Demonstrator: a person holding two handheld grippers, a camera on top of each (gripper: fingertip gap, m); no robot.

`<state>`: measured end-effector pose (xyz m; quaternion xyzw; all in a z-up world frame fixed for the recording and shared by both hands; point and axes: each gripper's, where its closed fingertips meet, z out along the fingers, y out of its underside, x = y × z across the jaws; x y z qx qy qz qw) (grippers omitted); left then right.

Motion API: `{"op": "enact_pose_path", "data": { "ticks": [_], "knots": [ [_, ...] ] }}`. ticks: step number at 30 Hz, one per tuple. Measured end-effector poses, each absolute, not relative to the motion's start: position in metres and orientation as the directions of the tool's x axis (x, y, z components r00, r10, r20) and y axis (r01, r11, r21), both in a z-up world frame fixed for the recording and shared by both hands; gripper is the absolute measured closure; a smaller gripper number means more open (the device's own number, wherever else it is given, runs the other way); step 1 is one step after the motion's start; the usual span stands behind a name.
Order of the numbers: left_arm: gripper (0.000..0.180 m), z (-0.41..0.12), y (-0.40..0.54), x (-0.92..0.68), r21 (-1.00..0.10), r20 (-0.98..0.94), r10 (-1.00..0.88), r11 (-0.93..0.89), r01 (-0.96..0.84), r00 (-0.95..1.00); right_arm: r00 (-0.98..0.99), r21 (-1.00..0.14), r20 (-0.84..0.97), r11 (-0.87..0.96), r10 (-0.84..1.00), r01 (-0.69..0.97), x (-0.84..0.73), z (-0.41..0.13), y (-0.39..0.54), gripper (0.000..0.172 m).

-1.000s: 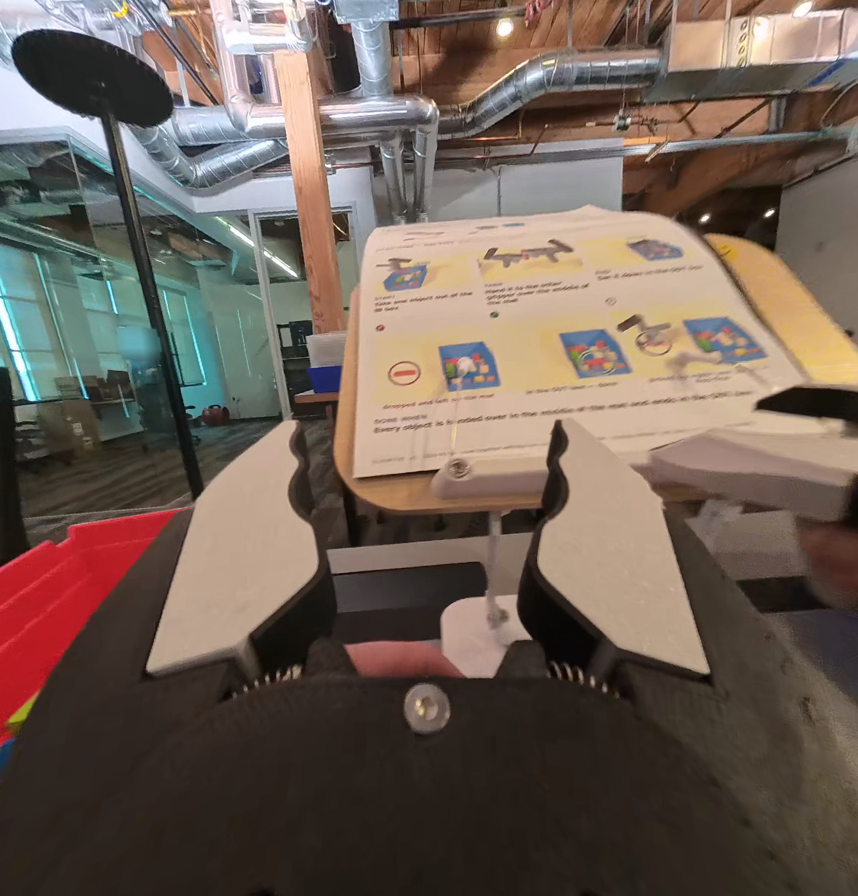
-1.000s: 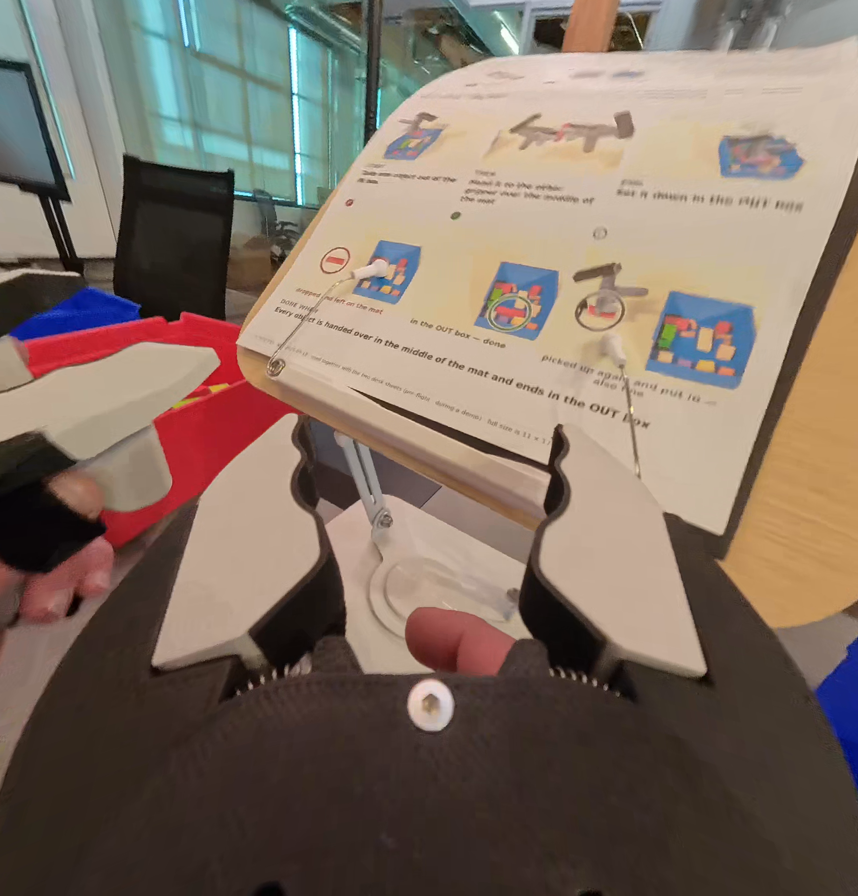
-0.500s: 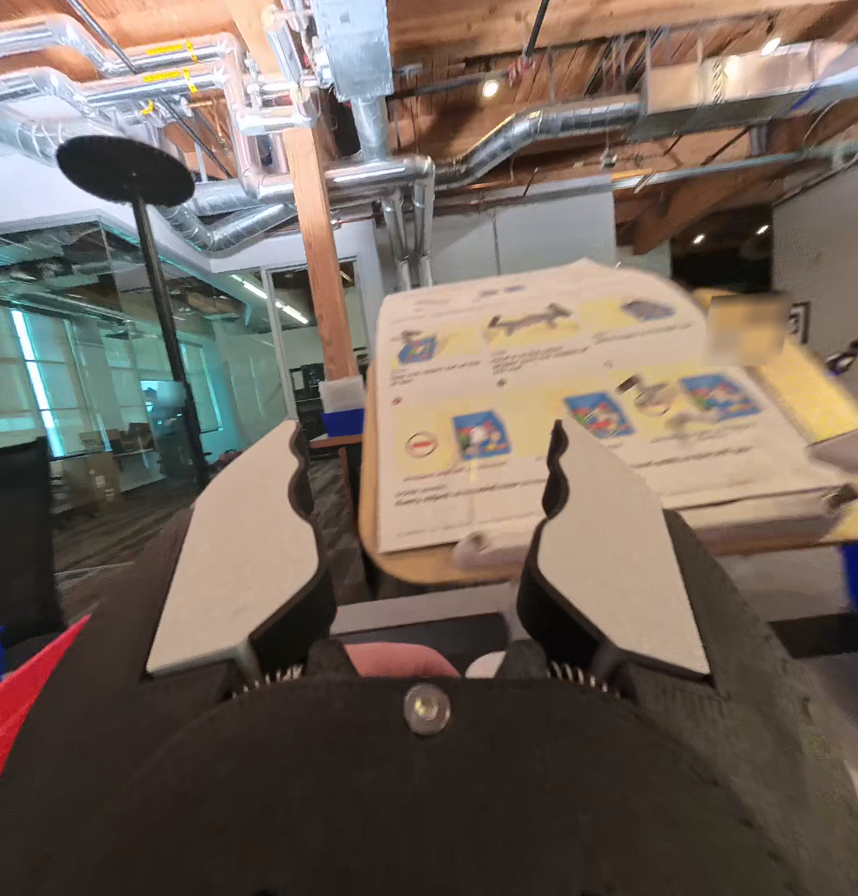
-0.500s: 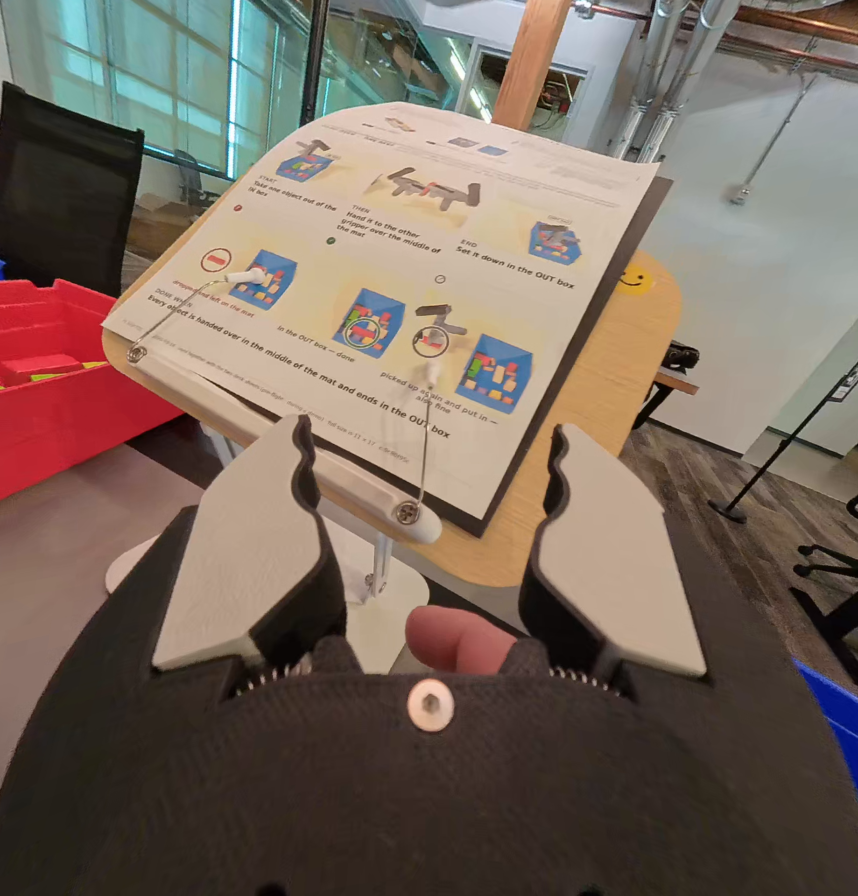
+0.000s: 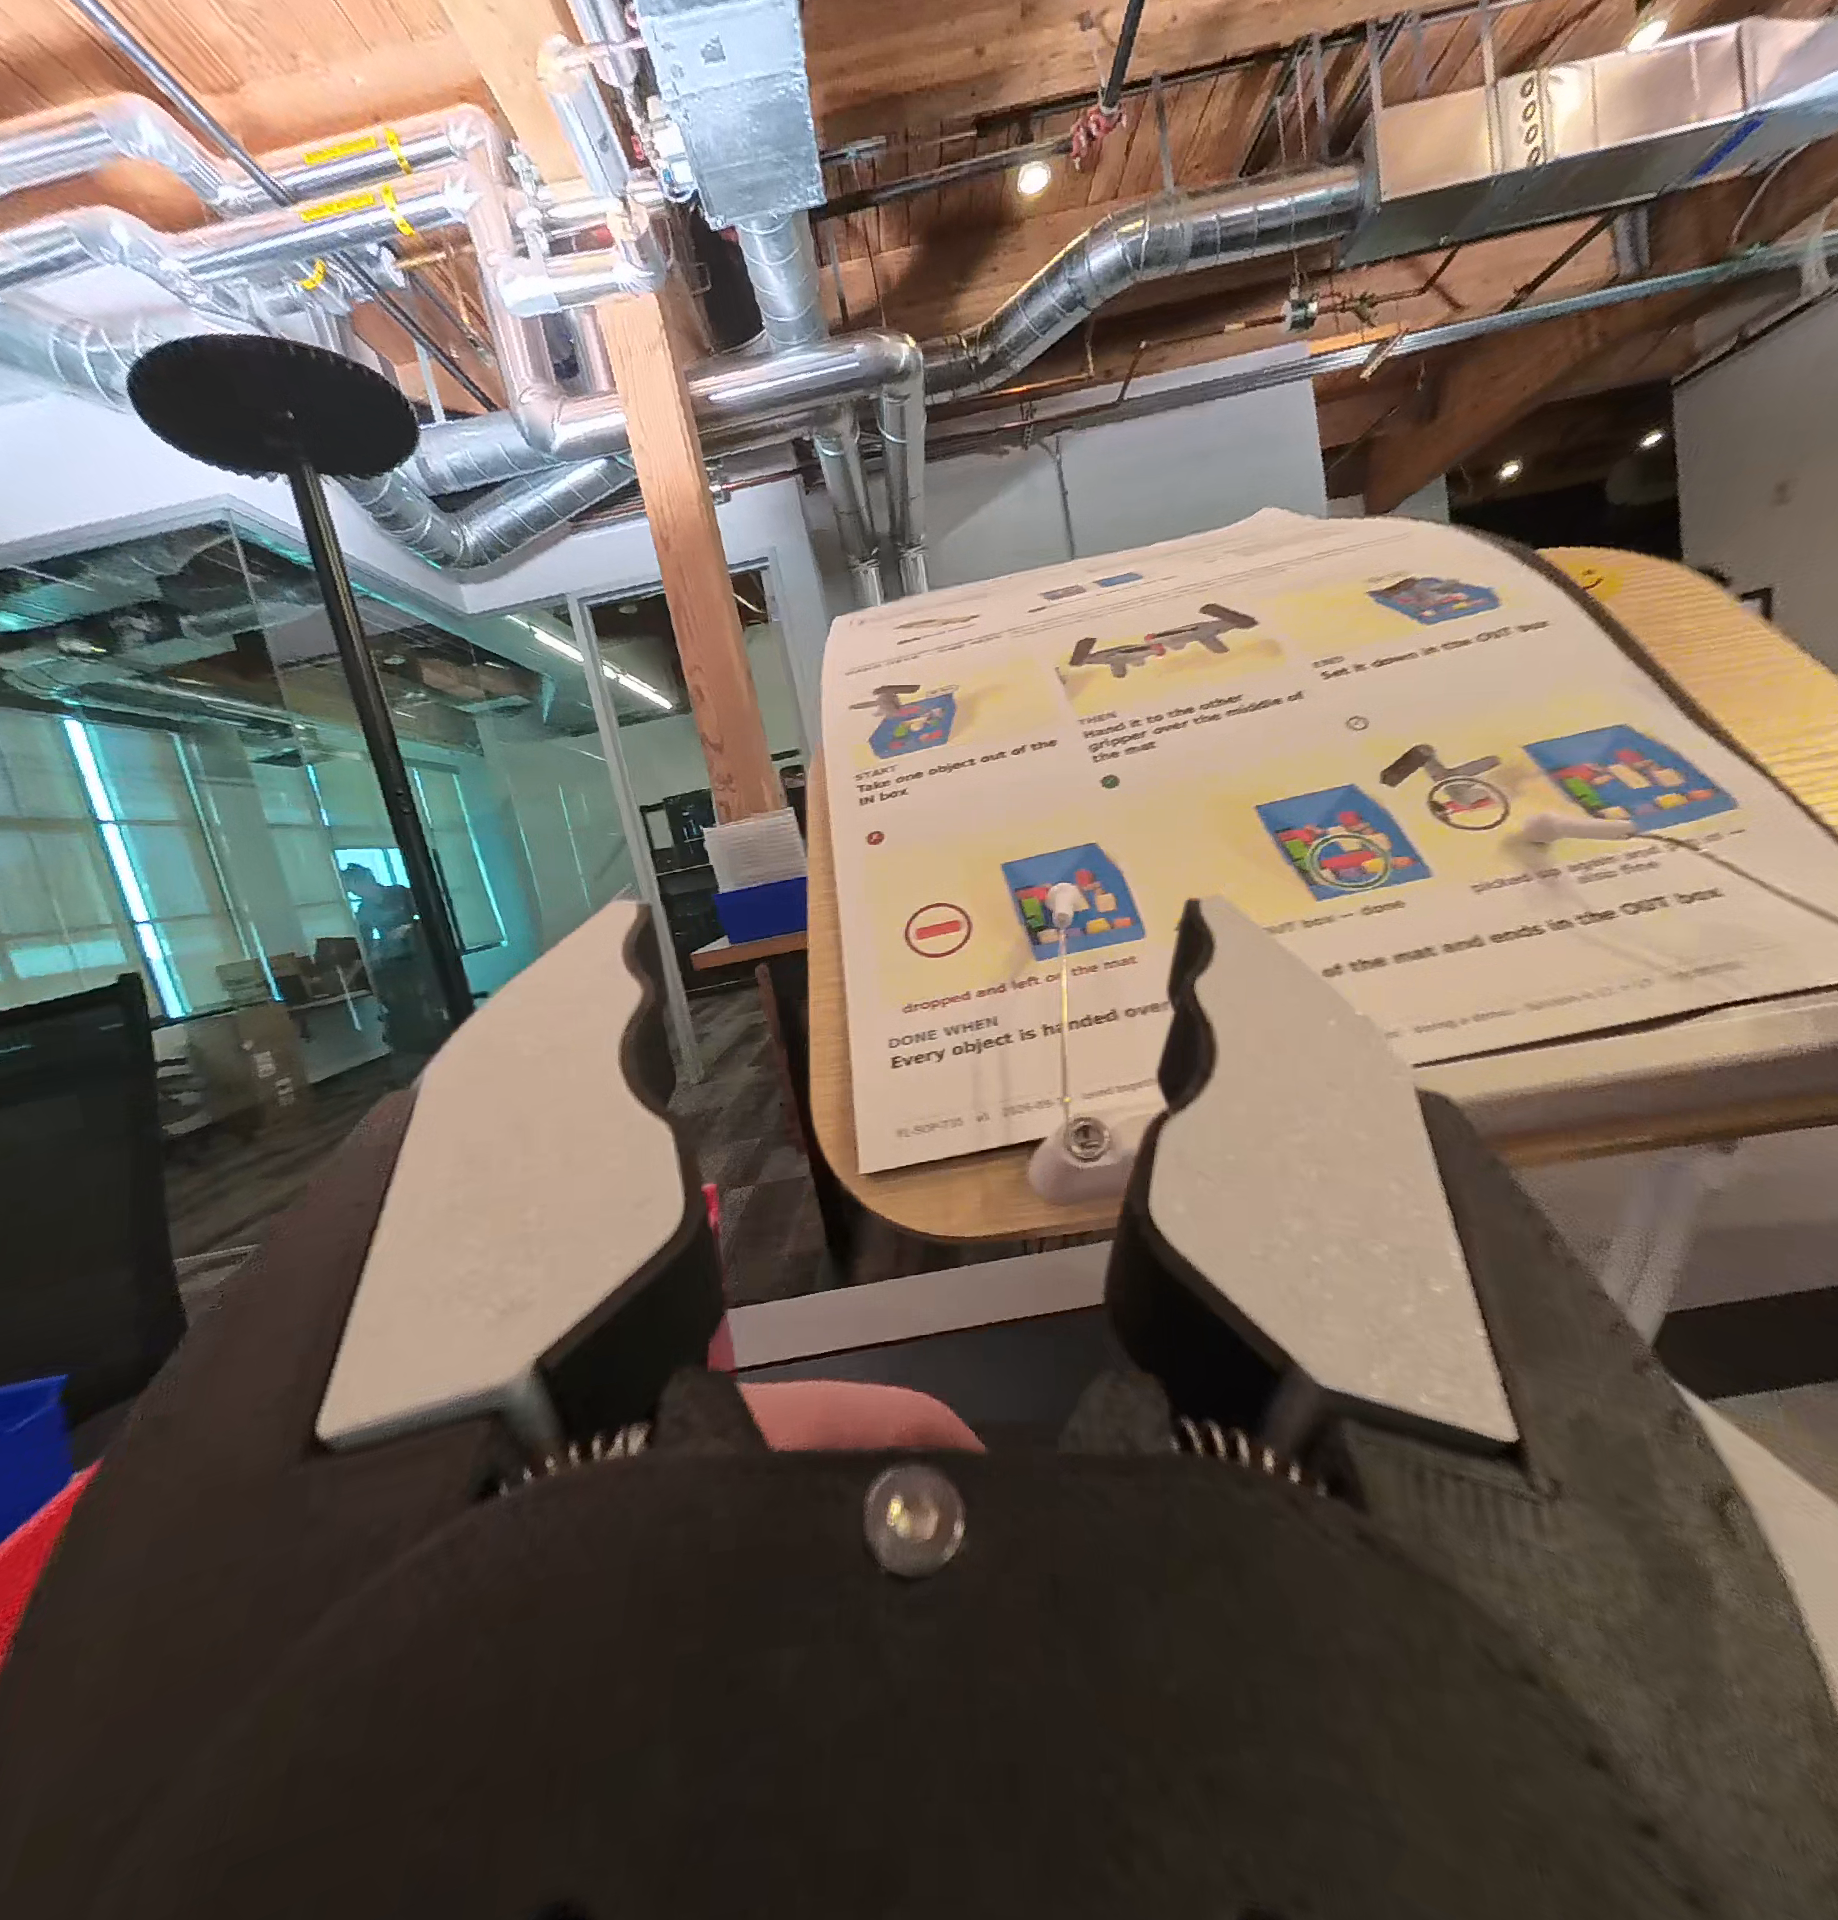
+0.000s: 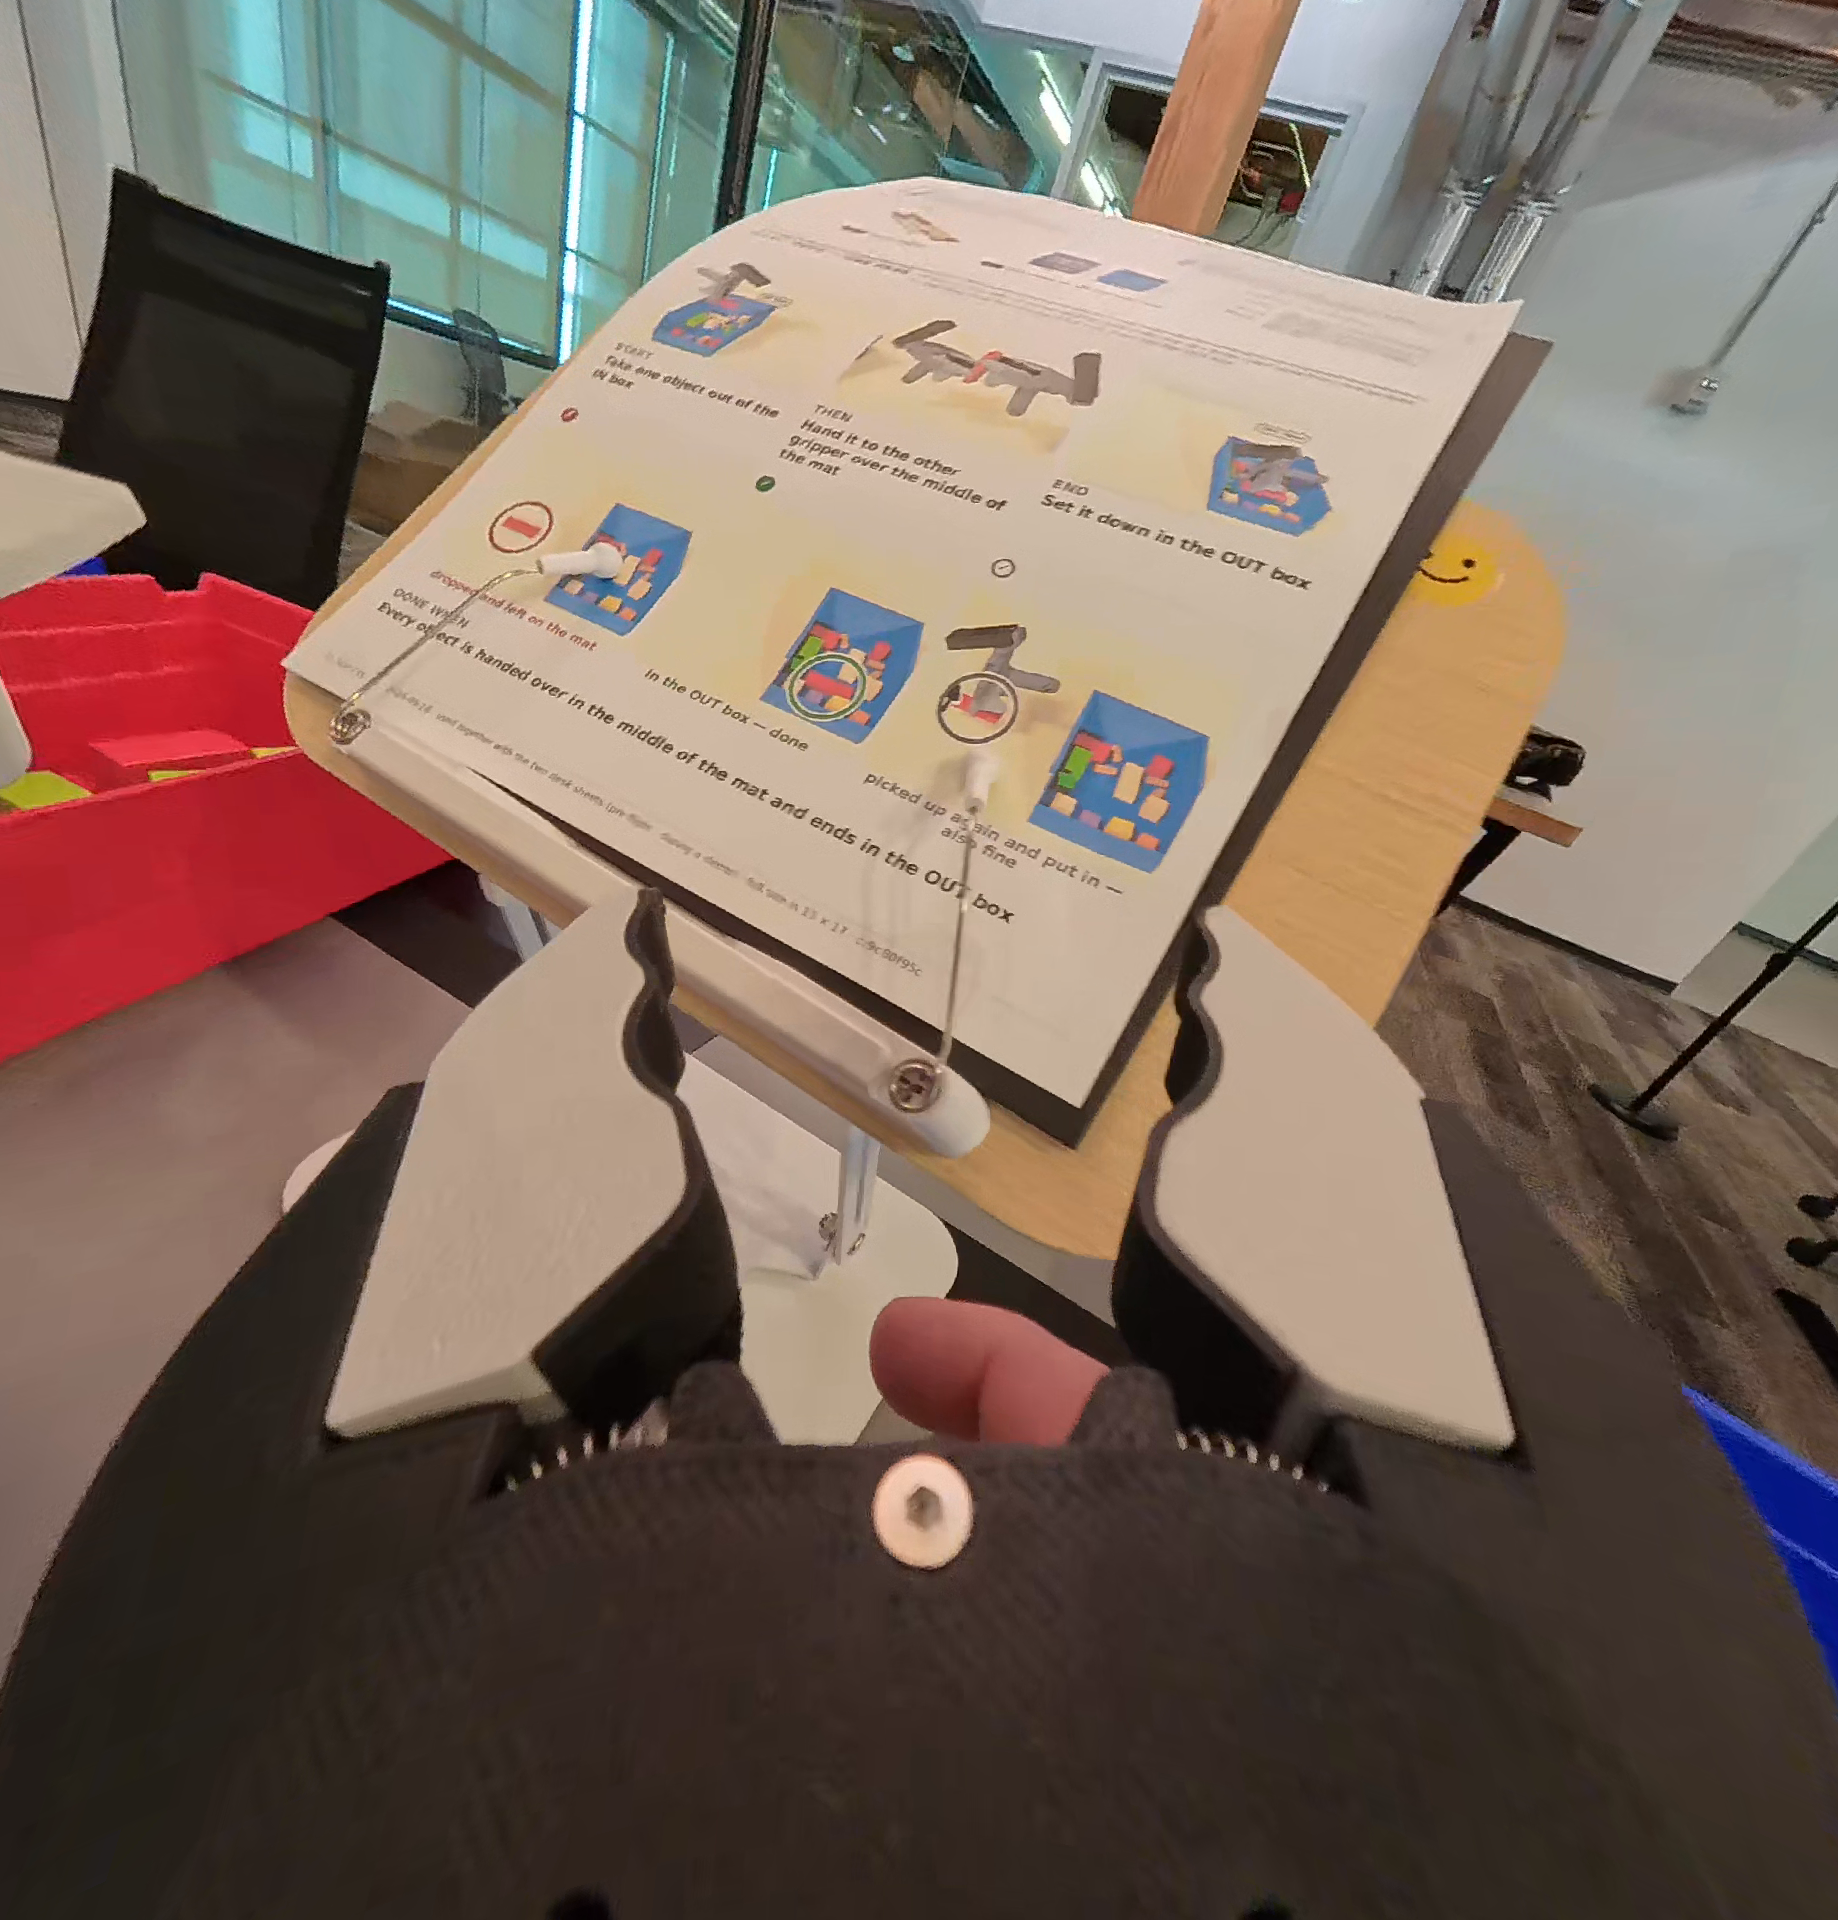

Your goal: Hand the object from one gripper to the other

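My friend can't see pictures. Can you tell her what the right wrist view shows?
The right tool is open and empty, pointing at an instruction sheet on a tilted wooden stand. A red bin holding colored blocks sits to the left.

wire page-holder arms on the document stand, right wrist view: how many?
2. One thin wire arm with a white tip pins the printed sheet's lower-left corner; the other rises from the white ledge's right end screw. Others may be hidden.
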<state>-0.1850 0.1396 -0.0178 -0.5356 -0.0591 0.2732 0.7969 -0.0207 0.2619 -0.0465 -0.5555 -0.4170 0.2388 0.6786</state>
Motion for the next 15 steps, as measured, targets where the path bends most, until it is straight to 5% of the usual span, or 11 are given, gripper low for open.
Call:
{"op": "enact_pose_path", "data": {
  "ticks": [15],
  "knots": [
    [0.088, -0.007, 0.107, -0.262, -0.873, -0.23, 0.617, 0.211, -0.439, 0.753, 0.566, -0.933, 0.36, 0.285, 0.742, 0.221, 0.011, -0.054, 0.288, 0.081]
  ]
}}
